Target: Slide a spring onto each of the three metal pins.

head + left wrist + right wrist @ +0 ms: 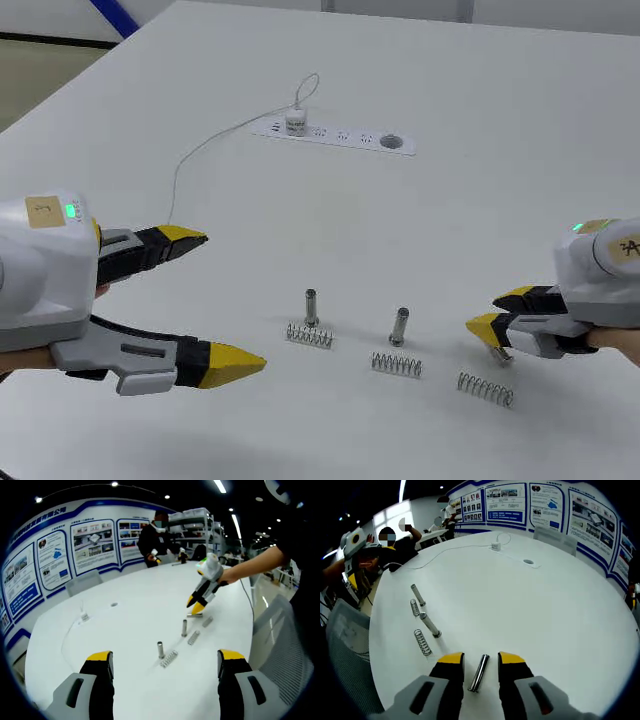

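Two metal pins stand upright on the white table, one (311, 305) on the left and one (399, 325) in the middle. A spring lies in front of each: the left spring (309, 336) and the middle spring (397, 364). The third spring (485, 389) lies further right. The third pin (500, 352) (479, 672) lies flat on the table between the jaws of my right gripper (500, 310) (481, 656). The jaws stand narrowly apart, with a gap on each side of the pin. My left gripper (220, 300) (165, 656) hovers wide open to the left of the row, holding nothing.
A white power strip (330, 133) with a plugged-in charger (295, 123) and a thin cable lies at the far middle of the table. Other people stand at the far end of the table (125, 600).
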`<state>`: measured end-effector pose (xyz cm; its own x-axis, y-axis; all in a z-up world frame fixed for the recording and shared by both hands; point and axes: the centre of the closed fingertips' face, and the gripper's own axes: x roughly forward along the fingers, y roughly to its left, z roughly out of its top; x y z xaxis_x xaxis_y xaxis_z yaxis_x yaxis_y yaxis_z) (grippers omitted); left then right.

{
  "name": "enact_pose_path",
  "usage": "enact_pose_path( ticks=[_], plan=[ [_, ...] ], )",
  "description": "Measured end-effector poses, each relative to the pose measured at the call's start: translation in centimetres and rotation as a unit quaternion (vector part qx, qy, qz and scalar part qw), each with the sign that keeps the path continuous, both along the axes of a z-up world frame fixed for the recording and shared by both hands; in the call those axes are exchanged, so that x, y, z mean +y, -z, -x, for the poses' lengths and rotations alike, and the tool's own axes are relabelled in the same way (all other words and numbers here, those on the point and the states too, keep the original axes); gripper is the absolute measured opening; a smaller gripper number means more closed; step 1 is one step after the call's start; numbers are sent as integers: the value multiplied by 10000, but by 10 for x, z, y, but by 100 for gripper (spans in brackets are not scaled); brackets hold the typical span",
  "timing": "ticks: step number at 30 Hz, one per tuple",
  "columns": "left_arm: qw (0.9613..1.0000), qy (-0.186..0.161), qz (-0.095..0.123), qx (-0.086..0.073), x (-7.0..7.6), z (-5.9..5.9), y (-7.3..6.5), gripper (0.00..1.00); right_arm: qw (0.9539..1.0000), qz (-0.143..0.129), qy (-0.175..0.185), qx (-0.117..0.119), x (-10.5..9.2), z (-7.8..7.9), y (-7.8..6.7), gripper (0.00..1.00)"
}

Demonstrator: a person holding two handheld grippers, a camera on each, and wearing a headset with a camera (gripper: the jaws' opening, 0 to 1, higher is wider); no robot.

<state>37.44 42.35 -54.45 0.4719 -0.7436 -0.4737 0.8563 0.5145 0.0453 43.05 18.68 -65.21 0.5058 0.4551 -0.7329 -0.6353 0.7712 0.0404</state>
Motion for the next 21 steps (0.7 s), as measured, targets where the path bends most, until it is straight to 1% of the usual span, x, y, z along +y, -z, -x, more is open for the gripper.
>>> enact_pose_path(
  ticks=[4,8,11,13,16,19,21],
  plan=[
    [10000,-46,22,18,1,-1,1,87,9999,39,19,154,-1,1,9,25],
    [10000,-28,-62,24,1,-2,3,87,9995,134,38,273,-1,1,18,23],
    [10000,-46,-61,14,2,-3,3,87,9990,84,148,423,-1,2,22,23],
    [10000,-75,-37,13,3,-6,2,86,9990,87,121,420,1,3,22,23],
    [10000,-81,-18,-9,2,-7,1,86,9988,219,59,431,3,6,25,21],
    [10000,-95,-12,-14,1,-8,1,86,9987,258,141,407,3,4,22,19],
    [9999,-94,-25,-24,-1,-8,1,86,9985,411,103,348,2,4,23,17]
  ],
)
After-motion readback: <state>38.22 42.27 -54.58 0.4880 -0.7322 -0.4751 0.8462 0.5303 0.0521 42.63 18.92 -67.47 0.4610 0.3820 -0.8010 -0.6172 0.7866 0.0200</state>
